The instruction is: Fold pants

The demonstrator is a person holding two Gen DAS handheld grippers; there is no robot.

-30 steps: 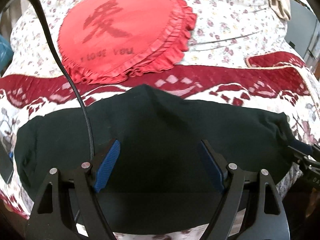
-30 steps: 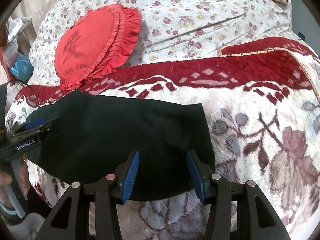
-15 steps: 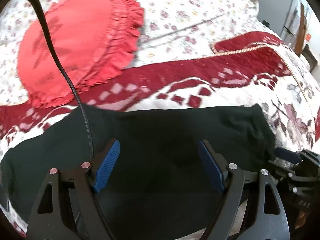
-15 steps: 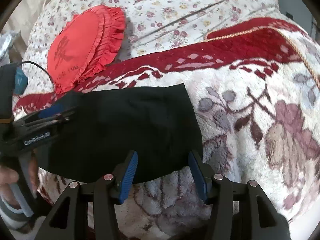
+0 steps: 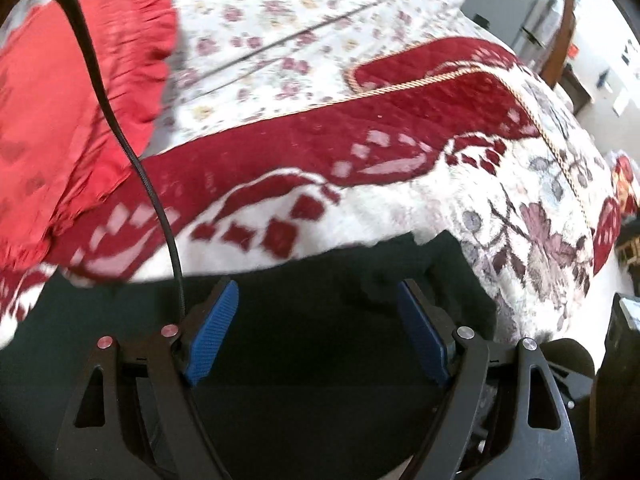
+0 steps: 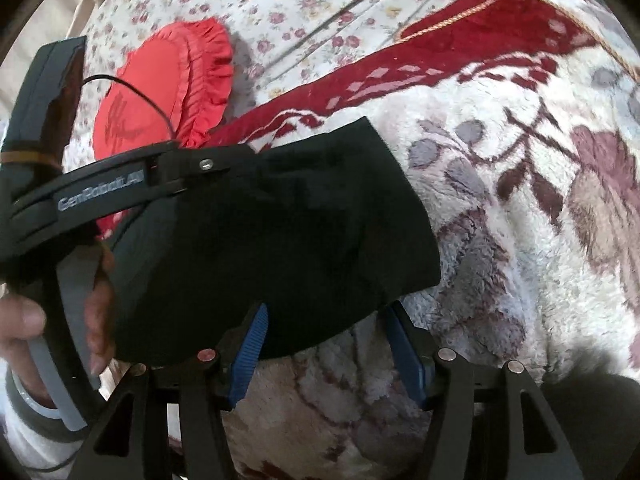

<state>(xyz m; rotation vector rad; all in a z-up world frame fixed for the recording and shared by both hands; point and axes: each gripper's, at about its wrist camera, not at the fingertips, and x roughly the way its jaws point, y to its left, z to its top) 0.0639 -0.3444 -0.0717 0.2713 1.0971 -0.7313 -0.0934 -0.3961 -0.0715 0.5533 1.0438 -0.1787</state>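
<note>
Two grippers, both tipped down at a bed. Nearest in the right view: right gripper, blue pads apart and opening wider. Has the near edge of the black pants between the pads, but pinches nothing. Looks like a letting-go, so the cloth can lie flat.

Nearest in the left view: left gripper, pads set very wide, right over the dark cloth. Grabs nothing. Probably kept wide to be ready for a thick bunch of cloth on the next grab. Also shows from the side in the right view, held by a hand at the left end of the pants, with a thin black cable running up from it.

Next out: the pants themselves, lying as a short, wide dark shape on the fuzzy blanket, close to the near edge of the bed. Looks folded partway, not yet small and neat. Easy to reach there from both ends, likely the reason for that spot.

Farther back: a dark red band across the blanket, then a red heart pillow with a frilly rim, apart from the pants and out of the way. Farthest: a flowered sheet.
</note>
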